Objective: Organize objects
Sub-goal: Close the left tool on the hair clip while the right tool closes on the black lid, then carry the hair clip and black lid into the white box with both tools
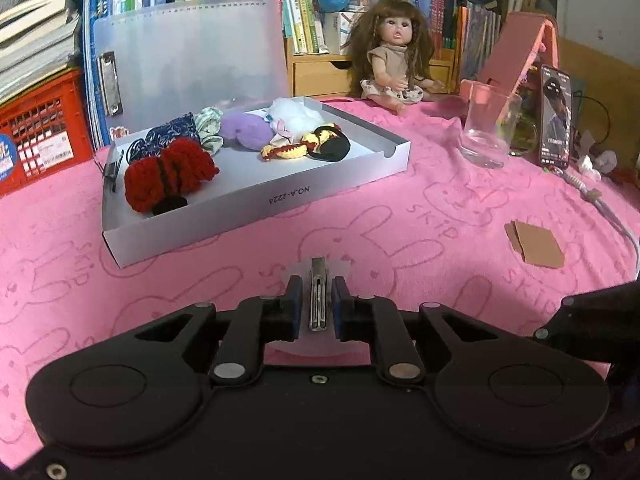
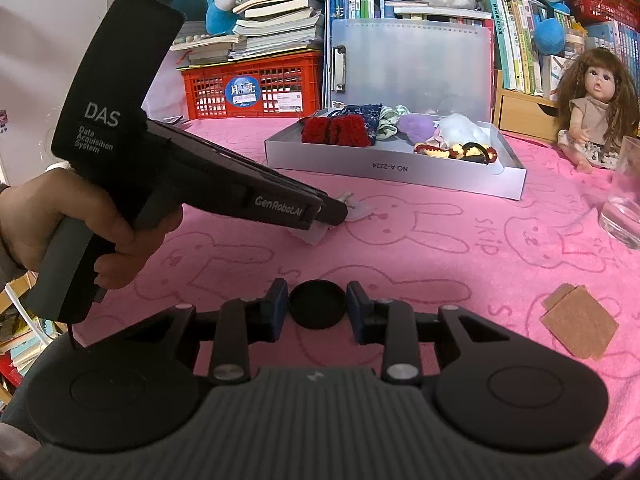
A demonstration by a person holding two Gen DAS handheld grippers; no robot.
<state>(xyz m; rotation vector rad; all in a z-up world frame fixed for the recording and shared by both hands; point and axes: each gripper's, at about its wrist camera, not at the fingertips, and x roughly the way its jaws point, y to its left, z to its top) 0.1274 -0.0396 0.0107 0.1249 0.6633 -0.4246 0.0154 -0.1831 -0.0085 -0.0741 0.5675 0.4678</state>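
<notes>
Your left tongs (image 1: 316, 300) are clamped on a metal clip (image 1: 318, 300), just in front of the gray tray (image 1: 280, 196). Your right tongs (image 2: 317, 306) squeeze a black cap (image 2: 317, 305), nearer you than that tray.

So the table (image 1: 400, 216) is covered in a pink bunny-print cloth. Sitting on it: a shallow grey box (image 1: 256, 200) ahead-left of the left tool (image 1: 316, 304), a doll (image 1: 394, 56) at the far edge, an empty glass (image 1: 486, 128) and a propped-up phone (image 1: 555, 116) ahead-right, brown card pieces (image 1: 536, 246) off to the right, and a black round cap (image 2: 317, 304) between the right tool's fingers.
</notes>
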